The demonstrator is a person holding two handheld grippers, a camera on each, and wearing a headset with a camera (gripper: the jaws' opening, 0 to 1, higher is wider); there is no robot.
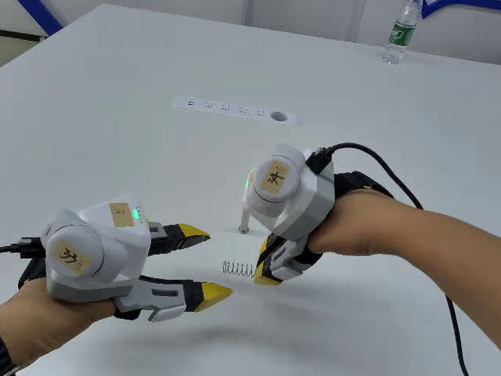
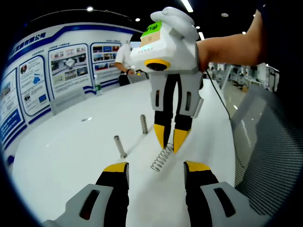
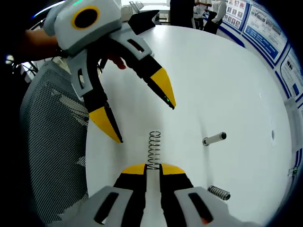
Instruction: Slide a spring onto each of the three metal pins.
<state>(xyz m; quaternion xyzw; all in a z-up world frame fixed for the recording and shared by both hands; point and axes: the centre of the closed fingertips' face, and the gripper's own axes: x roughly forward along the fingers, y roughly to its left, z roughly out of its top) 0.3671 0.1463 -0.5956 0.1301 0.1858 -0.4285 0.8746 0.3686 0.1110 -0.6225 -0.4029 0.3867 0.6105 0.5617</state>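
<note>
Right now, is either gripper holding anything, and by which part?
The right gripper pinches the spring by one end; the left gripper is open, holding nothing.

The table (image 1: 117, 102) is evenly lit by ceiling lamps (image 2: 89, 8) above it; a soft shadow is thrown on it under the right gripper (image 1: 264, 276). Both gripper views are bowed at the edges.

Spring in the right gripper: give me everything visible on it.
The spring is a thin bare-metal wire coil with open turns, and it looks straight. One end is pinched between the yellow tips of the right gripper. The rest sticks out free, roughly level, low over the white table. Whether it touches the table is unclear.
</note>
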